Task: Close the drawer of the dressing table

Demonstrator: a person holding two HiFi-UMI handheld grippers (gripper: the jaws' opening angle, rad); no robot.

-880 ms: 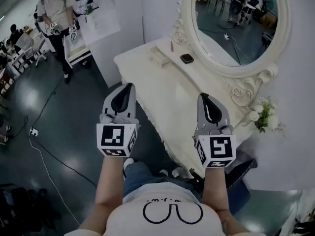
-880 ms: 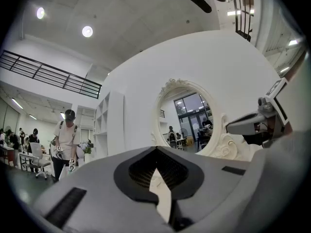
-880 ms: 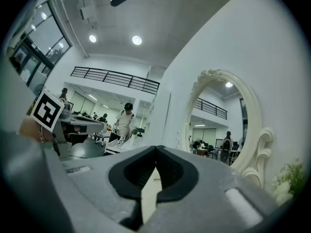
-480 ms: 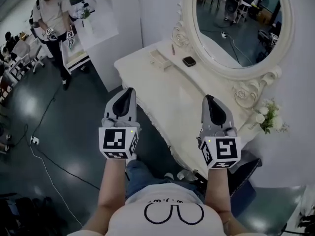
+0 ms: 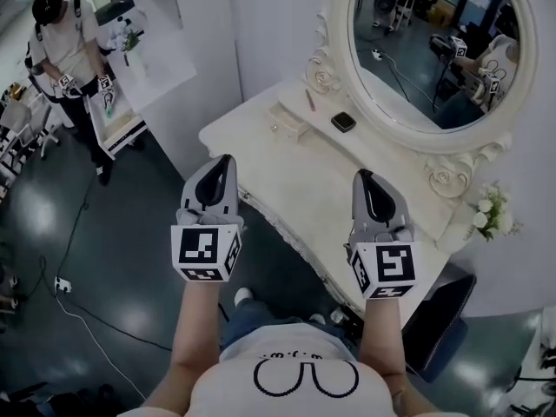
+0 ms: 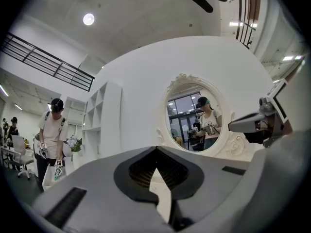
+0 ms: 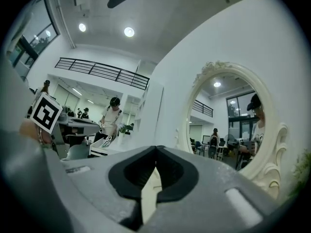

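Both claws pressed together, empty: left claw [image 5: 224,160] just off worktop's [image 5: 295,179] front edge, right claw [image 5: 362,175] above it. Small drawer [image 5: 291,122] apparently stands pulled out near back-left corner, beside mirror [image 5: 434,50]. Likely light, stiff, free-sliding; push front face squarely, no pinch needed.

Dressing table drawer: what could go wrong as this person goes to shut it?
The drawer is not visible in any view, so the shut left gripper and right gripper, held near the dressing table, might strike its carved front edge instead. The flowers at the right end might be brushed.
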